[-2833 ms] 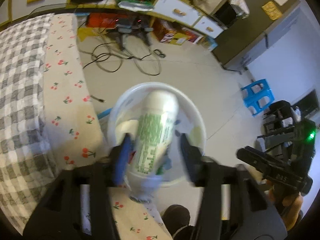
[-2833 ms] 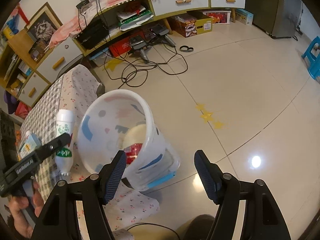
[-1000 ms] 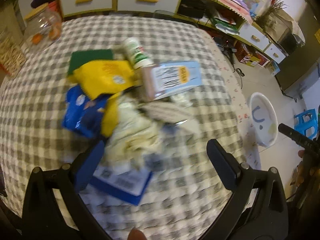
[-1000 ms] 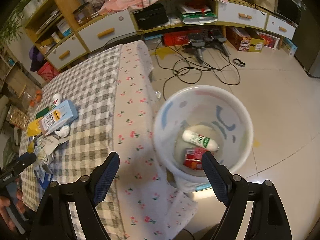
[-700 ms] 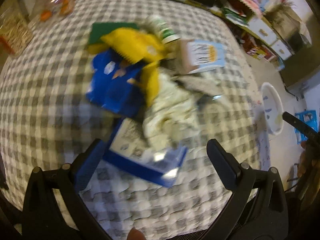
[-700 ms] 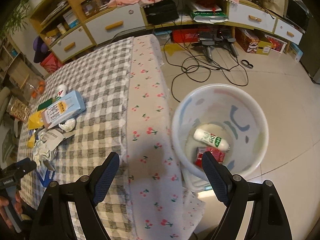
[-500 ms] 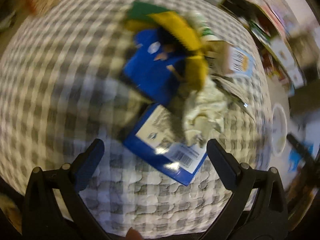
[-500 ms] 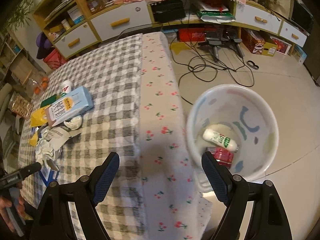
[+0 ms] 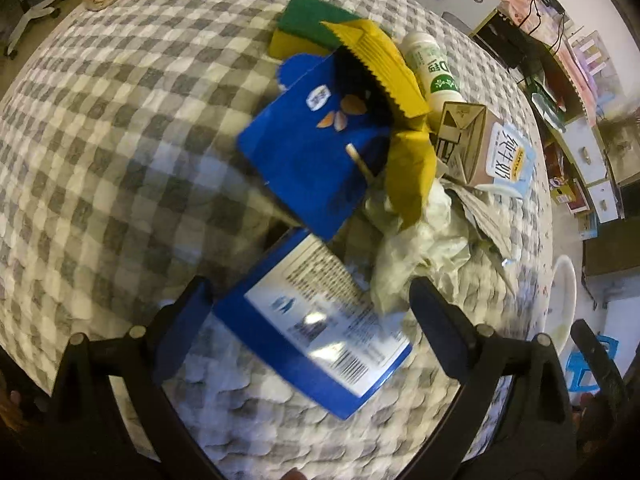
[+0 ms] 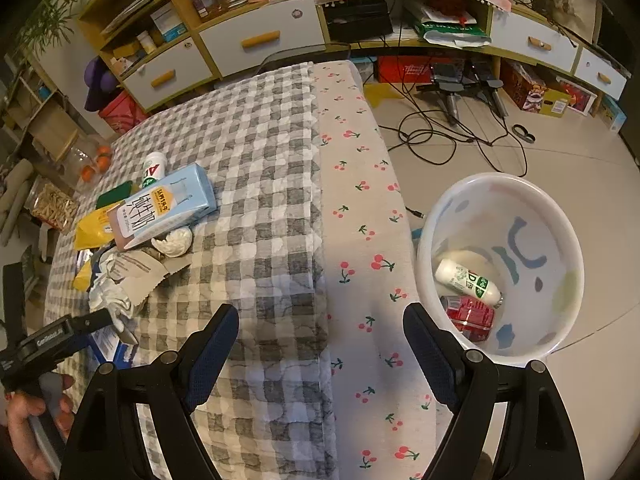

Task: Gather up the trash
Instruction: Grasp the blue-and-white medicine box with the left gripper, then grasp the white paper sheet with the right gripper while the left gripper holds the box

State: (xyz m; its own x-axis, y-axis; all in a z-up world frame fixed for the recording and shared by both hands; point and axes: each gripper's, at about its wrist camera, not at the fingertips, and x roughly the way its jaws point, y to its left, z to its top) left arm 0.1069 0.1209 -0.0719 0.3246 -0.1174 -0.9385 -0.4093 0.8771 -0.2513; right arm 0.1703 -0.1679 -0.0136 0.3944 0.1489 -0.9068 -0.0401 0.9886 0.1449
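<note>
**Over the checked table, both tongs spread and empty**

At the bottom of the left wrist view the left tongs (image 9: 310, 312) stand wide apart over a heap of trash on the grey-and-white checked table (image 9: 120, 128), clamped on nothing. Between their tips lies a flat blue box (image 9: 316, 328) with a white printed label and barcode, tilted diagonally. Just above it, in the centre of the frame, a blue snack bag (image 9: 312, 148) overlaps the box's upper corner. A yellow wrapper (image 9: 384, 68) with a serrated edge drapes over the bag's upper right, and a green-and-yellow sponge (image 9: 308, 24) sits behind it toward the top. To the right of the wrapper a white bottle (image 9: 432, 68) with green print lies beside a pale blue milk carton (image 9: 484, 148). Crumpled whitish paper (image 9: 416, 244) fills the space below the carton, touching the flat box's right side.

In the right wrist view the right tongs (image 10: 320, 344) are also spread, gripping nothing, above the table edge where the check meets a cherry-print cloth (image 10: 360, 208). At the right of that frame a white bin (image 10: 560, 320) stands on the floor just beside the table; inside it lie a white bottle with green lettering (image 10: 466, 278) and a red can (image 10: 470, 314), touching. The same trash heap shows at the left of this frame.
</note>
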